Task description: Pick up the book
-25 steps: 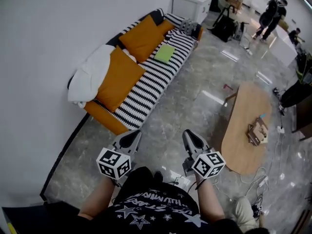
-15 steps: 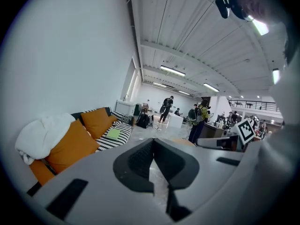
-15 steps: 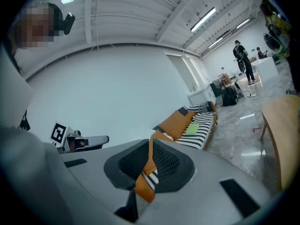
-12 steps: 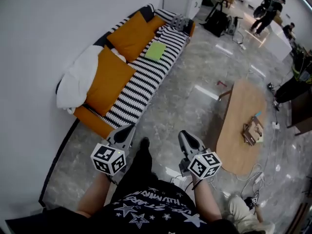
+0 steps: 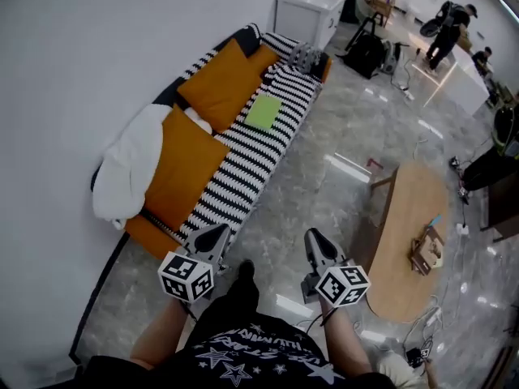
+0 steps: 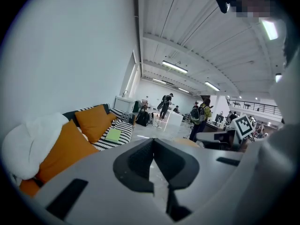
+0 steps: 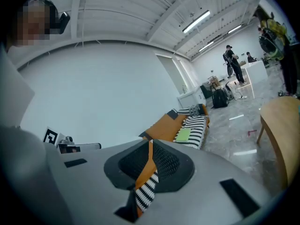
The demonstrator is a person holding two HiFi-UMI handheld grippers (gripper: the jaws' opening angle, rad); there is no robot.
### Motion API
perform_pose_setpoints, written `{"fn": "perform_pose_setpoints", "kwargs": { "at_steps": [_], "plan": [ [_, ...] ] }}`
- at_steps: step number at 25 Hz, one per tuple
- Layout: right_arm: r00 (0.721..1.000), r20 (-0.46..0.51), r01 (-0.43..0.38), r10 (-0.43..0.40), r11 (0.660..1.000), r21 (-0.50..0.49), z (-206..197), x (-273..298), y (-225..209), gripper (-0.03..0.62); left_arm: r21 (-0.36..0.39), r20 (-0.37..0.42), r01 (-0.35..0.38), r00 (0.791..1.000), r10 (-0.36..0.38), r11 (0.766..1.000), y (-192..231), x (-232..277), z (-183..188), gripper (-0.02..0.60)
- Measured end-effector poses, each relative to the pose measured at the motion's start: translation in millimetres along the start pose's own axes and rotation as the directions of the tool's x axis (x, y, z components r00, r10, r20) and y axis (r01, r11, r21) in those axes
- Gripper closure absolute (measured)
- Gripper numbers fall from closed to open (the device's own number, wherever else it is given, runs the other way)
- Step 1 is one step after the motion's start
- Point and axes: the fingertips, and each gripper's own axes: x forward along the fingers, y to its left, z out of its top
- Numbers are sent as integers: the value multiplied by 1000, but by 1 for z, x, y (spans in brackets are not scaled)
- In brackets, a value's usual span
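The book [image 5: 263,112] is a thin light-green one. It lies flat on the black-and-white striped seat of the sofa [image 5: 243,156], toward its far end. It also shows in the left gripper view as the book [image 6: 113,135] and in the right gripper view as the book [image 7: 183,135]. My left gripper [image 5: 217,235] hangs over the floor by the sofa's near end, shut and empty. Level with it on the right, my right gripper [image 5: 315,238] is shut with nothing in it. Both are far short of the book.
Orange cushions [image 5: 188,164] and a white blanket [image 5: 126,168] lie on the sofa. A wooden coffee table [image 5: 409,241] with small items stands to the right. A white cabinet [image 5: 304,10] is beyond the sofa. People [image 5: 446,27] and bags stand far back on the glossy stone floor.
Both grippers have been carried forward along the floor beside the sofa, and a foot now shows between them. The book sits a little nearer. Both jaws stayed shut.
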Motion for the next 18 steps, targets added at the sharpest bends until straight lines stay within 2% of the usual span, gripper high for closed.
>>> {"fn": "perform_pose_setpoints", "kwargs": {
  "at_steps": [6,10,13,18],
  "plan": [
    [999,-37,7,-8,1000,-18,28,58,-2,556,4,-9,39,999,-39,999,47,45,38,577],
    [998,-28,56,-56,998,-19,40,85,-18,556,13,9,64,998,-65,998,72,70,59,577],
    [994,13,108,-108,994,-16,51,96,-27,556,1,8,78,997,-78,997,86,80,67,577],
    [992,22,127,-127,992,11,60,115,-38,556,3,-13,99,995,-99,995,93,100,72,577]
  ]
}}
